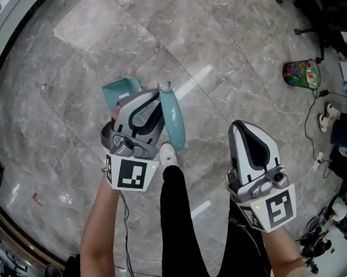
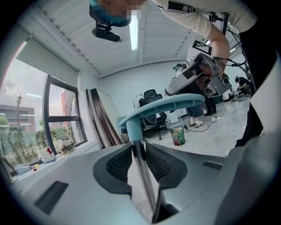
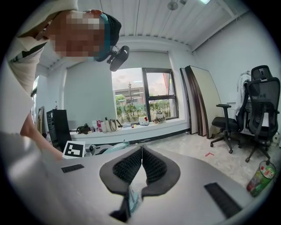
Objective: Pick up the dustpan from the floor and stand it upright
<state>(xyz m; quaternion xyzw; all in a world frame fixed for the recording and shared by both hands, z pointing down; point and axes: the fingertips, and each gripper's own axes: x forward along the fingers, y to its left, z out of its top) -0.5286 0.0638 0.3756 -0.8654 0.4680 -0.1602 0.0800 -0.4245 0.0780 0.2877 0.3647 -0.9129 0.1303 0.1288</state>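
The teal dustpan hangs above the grey marble floor. In the head view its pan shows past my left gripper, and its curved teal handle grip lies to the gripper's right. In the left gripper view the dustpan's metal pole runs up between the two pads, which are shut on it, with the teal grip on top. My right gripper is off to the right, apart from the dustpan. Its pads meet at the tips with nothing between them.
A colourful waste bin stands on the floor at the far right, with cables and shoes beyond it. Office chairs and leaning boards stand by the wall. The person's black-clad leg and white shoe are between the grippers.
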